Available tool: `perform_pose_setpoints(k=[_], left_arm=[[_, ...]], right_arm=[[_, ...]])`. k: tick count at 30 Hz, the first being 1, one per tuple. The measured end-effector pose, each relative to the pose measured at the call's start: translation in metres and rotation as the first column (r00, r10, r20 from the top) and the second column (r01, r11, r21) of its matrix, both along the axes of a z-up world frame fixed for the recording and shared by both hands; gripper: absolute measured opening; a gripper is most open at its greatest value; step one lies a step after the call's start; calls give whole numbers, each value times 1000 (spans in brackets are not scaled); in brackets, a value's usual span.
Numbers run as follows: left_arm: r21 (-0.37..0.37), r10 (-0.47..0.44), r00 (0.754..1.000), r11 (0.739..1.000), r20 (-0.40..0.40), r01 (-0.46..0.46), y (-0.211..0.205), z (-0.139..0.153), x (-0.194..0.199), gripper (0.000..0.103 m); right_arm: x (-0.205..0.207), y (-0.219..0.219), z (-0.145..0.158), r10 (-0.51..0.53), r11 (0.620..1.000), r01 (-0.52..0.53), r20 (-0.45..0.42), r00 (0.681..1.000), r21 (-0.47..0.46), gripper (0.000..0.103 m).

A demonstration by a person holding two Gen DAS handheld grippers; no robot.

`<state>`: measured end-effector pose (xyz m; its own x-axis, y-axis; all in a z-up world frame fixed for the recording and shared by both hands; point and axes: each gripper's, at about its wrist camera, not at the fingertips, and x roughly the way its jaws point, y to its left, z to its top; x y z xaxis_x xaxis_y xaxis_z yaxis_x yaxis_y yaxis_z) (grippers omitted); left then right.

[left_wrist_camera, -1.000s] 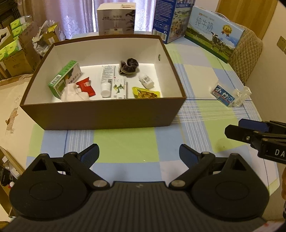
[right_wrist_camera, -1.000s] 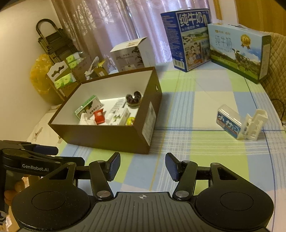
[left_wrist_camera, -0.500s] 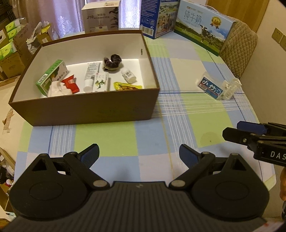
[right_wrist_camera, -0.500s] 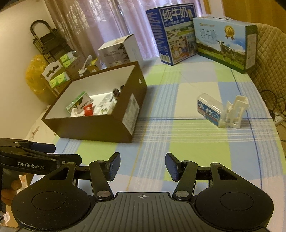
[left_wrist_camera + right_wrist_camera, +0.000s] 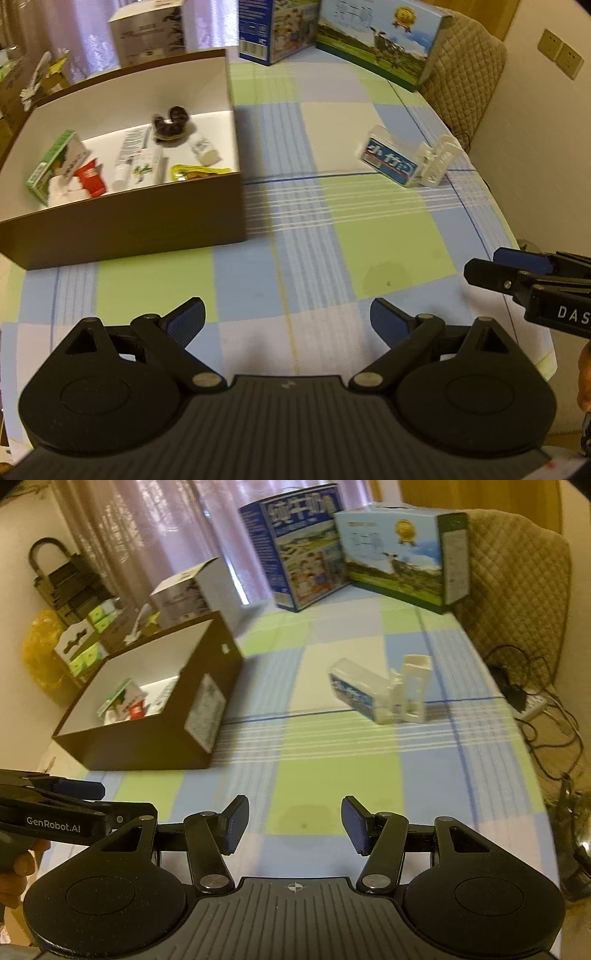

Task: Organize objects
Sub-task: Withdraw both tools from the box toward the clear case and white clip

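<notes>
I take the brown box [image 5: 122, 221] as my landmark. One item lies outside it on the bench [image 5: 369, 236]: a clear plastic case with a blue label [image 5: 391, 162], its white lid [image 5: 437, 158] swung open beside it. It sits well apart from the box, off the box's right-hand wall and nearer the far side of the bench than my tools.

The left gripper [image 5: 288, 317] has its jaws spread and holds nothing. The right gripper [image 5: 291, 823] is likewise spread and empty. Both hover over the bench edge nearest me, short of the box's front wall.

From the left gripper, the case lies ahead and well to the right. From the right gripper, the case [image 5: 356, 692] lies nearly straight ahead, slightly right of centre. I judge the right gripper the better placed.

The case's long axis runs slantwise across the right view, its far end toward the box and its near end toward the open lid [image 5: 415, 686]. I judge that the jaws want a turn to close across its short side.

The box already holds several small items, among them a green carton [image 5: 55, 166] and a white tube [image 5: 127, 162].
</notes>
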<state>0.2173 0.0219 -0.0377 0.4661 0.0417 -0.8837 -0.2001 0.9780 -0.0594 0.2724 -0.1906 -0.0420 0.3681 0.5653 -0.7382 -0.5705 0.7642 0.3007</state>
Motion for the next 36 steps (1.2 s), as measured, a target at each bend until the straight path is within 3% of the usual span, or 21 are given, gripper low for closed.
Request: perform_pose_setpoints(k=[16, 22, 29, 36], left_arm=[[1, -36, 999, 999, -20, 36, -43, -19, 54, 94], [7, -21, 999, 1000, -32, 22, -45, -25, 76, 94], [20, 17, 999, 1000, -32, -16, -38, -32, 106, 94], [34, 52, 998, 998, -47, -50, -27, -38, 128, 94]], right_arm=[[44, -46, -10, -83, 996, 83, 4, 997, -22, 53], [78, -52, -16, -71, 996, 74, 64, 995, -48, 53], [124, -52, -23, 36, 996, -20, 181, 983, -89, 53], [152, -31, -32, 187, 979, -159, 255, 949, -127, 53]])
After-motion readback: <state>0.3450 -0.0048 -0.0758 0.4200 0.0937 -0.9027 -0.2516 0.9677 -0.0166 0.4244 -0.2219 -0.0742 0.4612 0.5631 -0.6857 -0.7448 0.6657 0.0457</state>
